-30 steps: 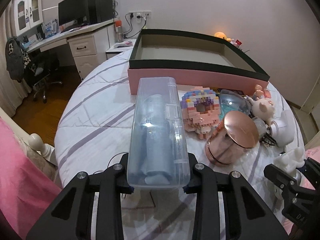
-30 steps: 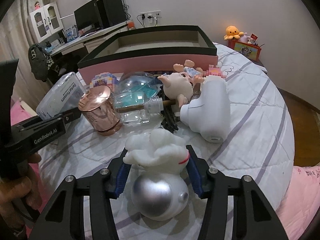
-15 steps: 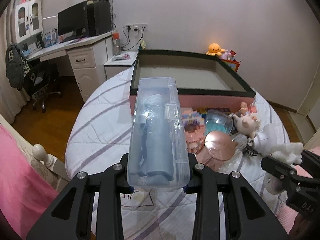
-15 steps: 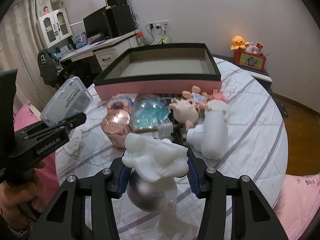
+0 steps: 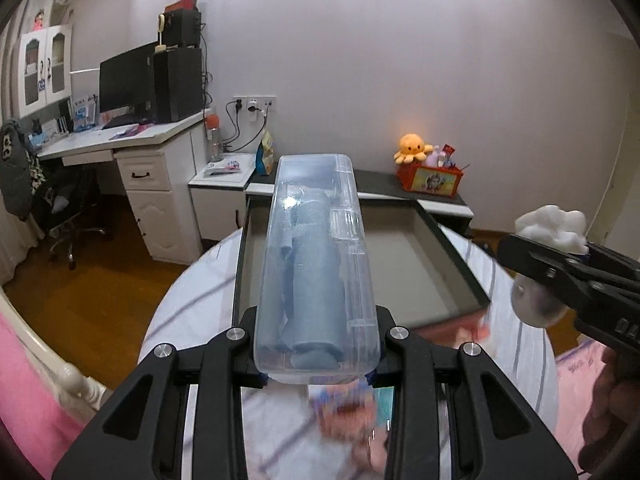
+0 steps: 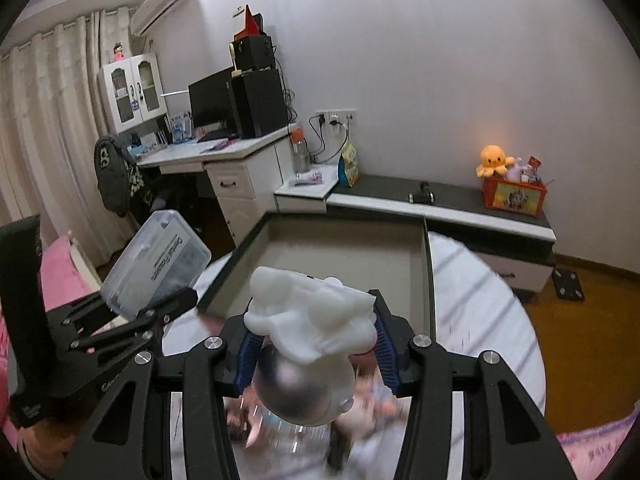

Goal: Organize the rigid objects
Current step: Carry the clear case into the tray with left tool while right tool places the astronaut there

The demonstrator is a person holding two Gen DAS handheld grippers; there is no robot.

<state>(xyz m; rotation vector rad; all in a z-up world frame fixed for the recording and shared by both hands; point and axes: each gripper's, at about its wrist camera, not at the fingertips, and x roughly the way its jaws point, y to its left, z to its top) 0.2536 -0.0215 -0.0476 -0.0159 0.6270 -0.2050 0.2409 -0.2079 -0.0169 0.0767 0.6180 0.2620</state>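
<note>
My left gripper (image 5: 318, 376) is shut on a clear plastic case (image 5: 316, 268) with a blue roll inside; it is held up in the air, over the near edge of the empty pink box with a dark rim (image 5: 460, 256). The same clear plastic case (image 6: 154, 264) shows at the left of the right wrist view. My right gripper (image 6: 312, 356) is shut on a white figurine with a silver ball base (image 6: 310, 320), raised above the bed in front of the box (image 6: 428, 272). In the left wrist view the figurine (image 5: 552, 228) hangs at the right edge.
Blurred toys (image 5: 348, 412) lie on the striped bed cover (image 5: 192, 320) below both grippers. Behind the box stand a low cabinet (image 6: 440, 208) with an orange plush octopus (image 6: 496, 160) and a white desk (image 6: 240, 160) with a monitor. A hand (image 5: 608, 432) holds the right gripper.
Both grippers have risen and moved toward the box, each carrying its object. The toys on the bed have dropped low in view and the box interior now shows.
</note>
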